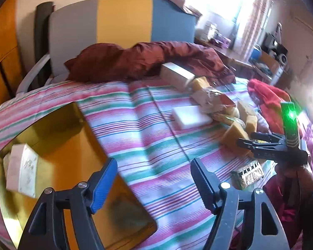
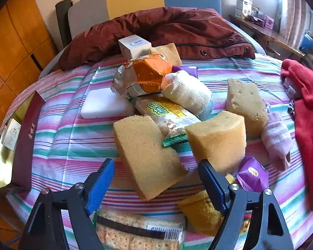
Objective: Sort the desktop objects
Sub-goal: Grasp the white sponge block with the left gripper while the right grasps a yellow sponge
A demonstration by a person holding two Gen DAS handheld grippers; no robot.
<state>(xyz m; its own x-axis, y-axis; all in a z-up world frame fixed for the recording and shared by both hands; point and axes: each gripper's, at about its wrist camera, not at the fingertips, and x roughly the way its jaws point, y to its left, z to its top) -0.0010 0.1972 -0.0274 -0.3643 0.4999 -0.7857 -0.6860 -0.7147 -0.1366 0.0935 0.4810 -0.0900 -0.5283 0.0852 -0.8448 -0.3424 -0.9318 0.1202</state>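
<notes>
My left gripper point(image 1: 154, 179) is open and empty above the striped bedsheet, beside a gold-lined box point(image 1: 58, 145) that holds a white carton point(image 1: 22, 174). My right gripper point(image 2: 156, 179) is open and empty, with a yellow sponge point(image 2: 144, 152) between and just beyond its fingers; it also shows in the left wrist view point(image 1: 246, 139). Around it lie two more sponges point(image 2: 219, 139) point(image 2: 246, 102), snack packets point(image 2: 144, 75) point(image 2: 167, 114), a white block point(image 2: 104, 104), a bandage roll point(image 2: 187, 93), a white box point(image 2: 133, 45), a purple packet point(image 2: 252, 175) and crackers point(image 2: 135, 233).
A dark red jacket point(image 2: 167, 27) lies across the bed's far side. Red cloth point(image 2: 306, 108) and a pink sock point(image 2: 275, 137) lie at the right. The box's maroon lid wall point(image 2: 27, 137) stands at the left. A desk with clutter point(image 2: 258, 20) is behind.
</notes>
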